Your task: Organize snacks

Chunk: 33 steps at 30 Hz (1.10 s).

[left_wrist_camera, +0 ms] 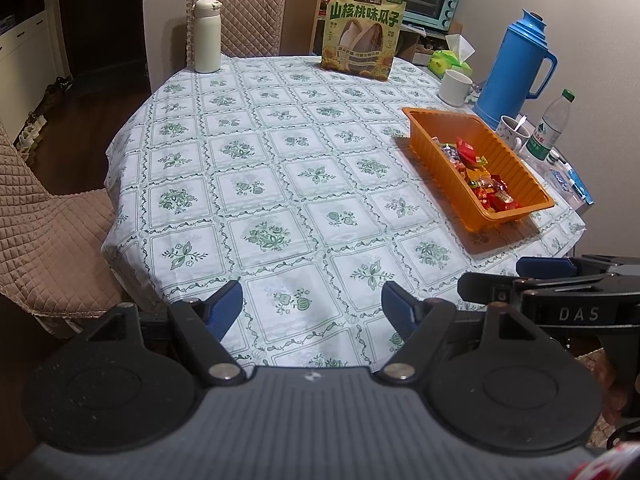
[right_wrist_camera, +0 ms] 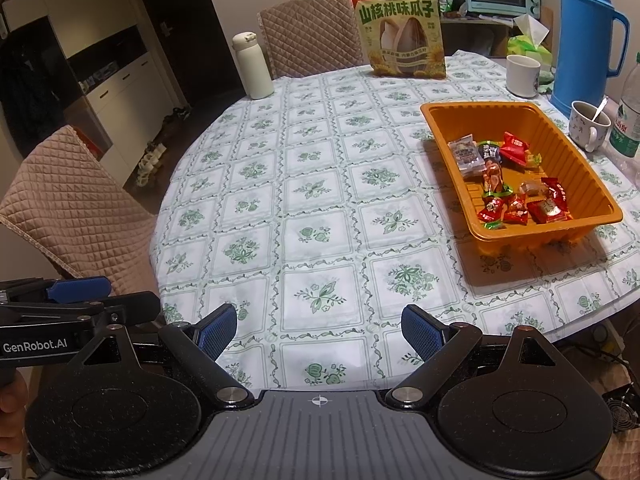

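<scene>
— Where are the snacks found?

— They are seen heaped in the orange tray, mostly toward its near end (red wrappers, a grey packet among them). The tray is set close to the right edge of the table, on the flowered cloth.

— And relative to the tongs?

— The tray is placed well ahead and to the right of both. The left gripper is held over the near edge, jaws spread, nothing between them. The right gripper is likewise kept wide apart and empty, just beside the left.

— What is set around the tray?

— A seed bag is stood at the far edge, a white bottle at the far left. A white mug, a blue thermos and a cup with a spoon are lined along the right edge.
</scene>
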Each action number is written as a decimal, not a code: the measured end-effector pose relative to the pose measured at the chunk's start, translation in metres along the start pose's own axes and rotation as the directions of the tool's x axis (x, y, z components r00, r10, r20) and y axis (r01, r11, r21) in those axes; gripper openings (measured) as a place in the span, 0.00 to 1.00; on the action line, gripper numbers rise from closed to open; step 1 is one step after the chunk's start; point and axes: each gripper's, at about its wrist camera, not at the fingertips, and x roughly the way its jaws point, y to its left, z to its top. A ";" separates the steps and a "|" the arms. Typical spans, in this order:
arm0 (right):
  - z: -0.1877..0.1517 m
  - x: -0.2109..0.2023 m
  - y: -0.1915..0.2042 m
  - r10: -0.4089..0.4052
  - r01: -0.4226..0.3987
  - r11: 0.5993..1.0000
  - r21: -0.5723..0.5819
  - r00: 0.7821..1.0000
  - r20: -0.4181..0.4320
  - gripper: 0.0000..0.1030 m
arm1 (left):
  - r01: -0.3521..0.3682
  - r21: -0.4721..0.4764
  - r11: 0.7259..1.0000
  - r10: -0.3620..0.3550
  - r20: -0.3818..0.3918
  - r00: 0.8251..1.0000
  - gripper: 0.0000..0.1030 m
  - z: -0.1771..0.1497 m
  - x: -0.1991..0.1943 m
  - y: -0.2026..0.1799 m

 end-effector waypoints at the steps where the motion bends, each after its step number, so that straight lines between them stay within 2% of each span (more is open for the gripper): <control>1: 0.000 0.000 0.000 0.000 0.000 1.000 0.000 1.000 0.000 0.86 | 0.000 0.001 1.000 0.000 0.001 1.000 0.73 0.000 0.000 0.000; 33: 0.003 0.003 0.001 -0.014 0.014 1.000 0.009 1.000 0.004 0.86 | 0.019 0.020 1.000 -0.019 0.000 1.000 0.73 0.004 0.004 0.003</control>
